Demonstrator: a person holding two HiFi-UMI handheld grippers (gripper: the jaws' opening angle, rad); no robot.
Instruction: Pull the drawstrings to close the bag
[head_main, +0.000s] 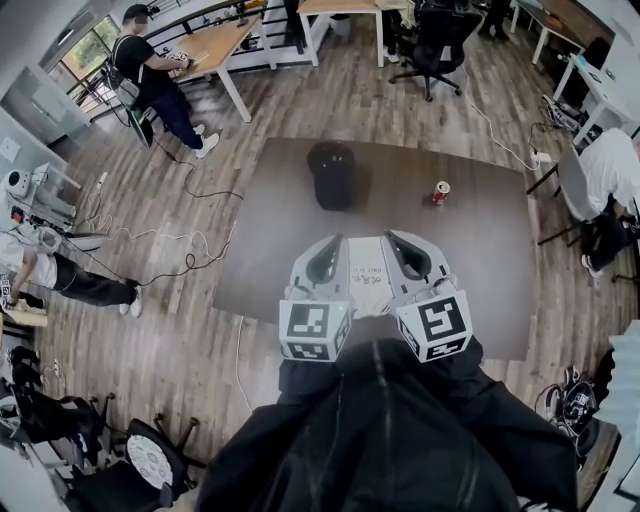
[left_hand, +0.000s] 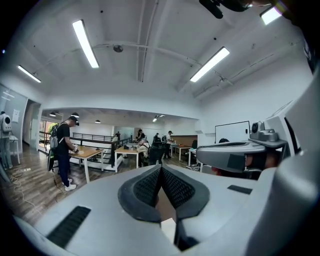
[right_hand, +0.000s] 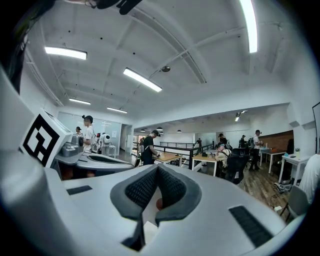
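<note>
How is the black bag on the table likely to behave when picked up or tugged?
The black bag looks soft and rounded, so it will probably sag rather than hold its shape. It stands alone on the smooth table, with nothing bracing it, so a one-sided tug may slide or tip it.

One table (head_main: 480, 260) bears one black bag (head_main: 332, 175) at eleven o'clock and one red can (head_main: 440, 192) at one. Two at six: left hand-held gripper (head_main: 330, 250), right hand-held gripper (head_main: 398, 245). Three bystanders: person in black (head_main: 150, 75) at ten, second person (head_main: 60, 275) at nine, third person (head_main: 615, 170) at three.
</note>
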